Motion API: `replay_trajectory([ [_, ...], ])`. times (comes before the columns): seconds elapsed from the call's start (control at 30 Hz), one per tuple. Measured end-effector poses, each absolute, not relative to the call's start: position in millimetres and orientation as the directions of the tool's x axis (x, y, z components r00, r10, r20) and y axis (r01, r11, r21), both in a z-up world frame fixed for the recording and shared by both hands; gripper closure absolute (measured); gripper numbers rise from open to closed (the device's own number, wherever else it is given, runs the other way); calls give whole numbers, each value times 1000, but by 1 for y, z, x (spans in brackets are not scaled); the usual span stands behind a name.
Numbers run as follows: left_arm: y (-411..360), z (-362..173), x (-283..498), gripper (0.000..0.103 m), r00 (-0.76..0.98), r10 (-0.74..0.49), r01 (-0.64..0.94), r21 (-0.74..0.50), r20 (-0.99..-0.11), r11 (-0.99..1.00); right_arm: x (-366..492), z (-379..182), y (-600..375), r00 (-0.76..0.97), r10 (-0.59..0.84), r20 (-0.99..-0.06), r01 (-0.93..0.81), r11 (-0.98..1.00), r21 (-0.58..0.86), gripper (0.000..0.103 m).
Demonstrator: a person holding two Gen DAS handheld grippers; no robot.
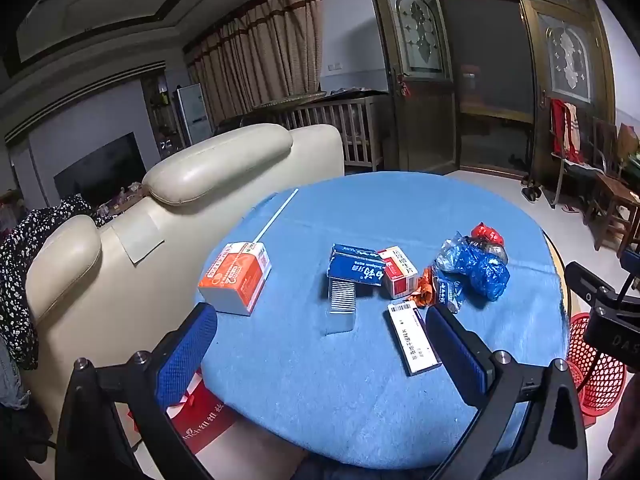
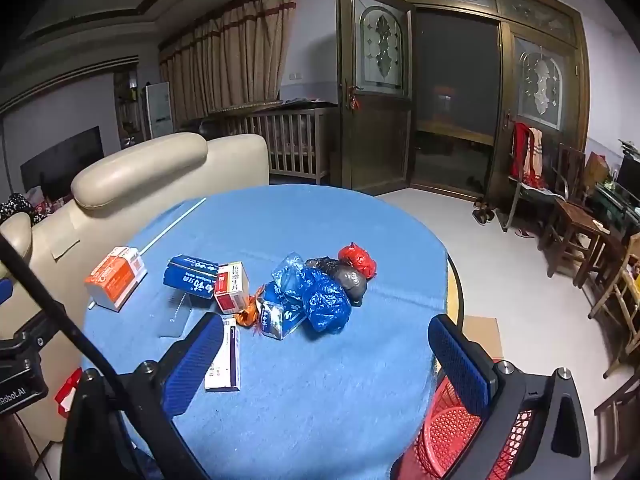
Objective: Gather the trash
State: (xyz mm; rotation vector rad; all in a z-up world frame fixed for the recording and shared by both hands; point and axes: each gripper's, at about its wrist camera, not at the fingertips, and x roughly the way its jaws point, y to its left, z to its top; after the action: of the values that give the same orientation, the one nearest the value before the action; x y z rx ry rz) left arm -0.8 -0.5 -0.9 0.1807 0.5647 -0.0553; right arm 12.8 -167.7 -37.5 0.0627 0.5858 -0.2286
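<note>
Trash lies on a round table with a blue cloth (image 1: 320, 392) (image 2: 320, 400). There is an orange-white box (image 1: 236, 276) (image 2: 116, 276), a blue toothpaste box (image 1: 356, 270) (image 2: 191, 276), a red-white box (image 1: 398, 272) (image 2: 232, 286), a flat white box (image 1: 414, 336) (image 2: 225, 358), a crumpled blue bag (image 1: 476, 266) (image 2: 324, 296), a black bag (image 2: 348, 276) and a red bag (image 1: 486, 234) (image 2: 357, 259). My left gripper (image 1: 322, 344) is open and empty above the near table. My right gripper (image 2: 326, 360) is open and empty, near the table's right edge.
A red mesh basket (image 1: 596, 368) (image 2: 452, 436) stands on the floor right of the table. A cream sofa (image 1: 168, 216) (image 2: 132, 184) backs the table's left side. A thin white stick (image 1: 276, 214) (image 2: 174, 220) lies on the far left. Wooden chairs (image 2: 576, 228) stand at right.
</note>
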Motion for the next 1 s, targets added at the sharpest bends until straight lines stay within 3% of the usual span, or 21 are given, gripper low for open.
replay_trajectory([
  [1.0, -5, -11, 5, 0, 802, -8, 135, 167, -597, 977, 16, -46, -163, 790, -212, -575, 241, 970, -27, 0],
])
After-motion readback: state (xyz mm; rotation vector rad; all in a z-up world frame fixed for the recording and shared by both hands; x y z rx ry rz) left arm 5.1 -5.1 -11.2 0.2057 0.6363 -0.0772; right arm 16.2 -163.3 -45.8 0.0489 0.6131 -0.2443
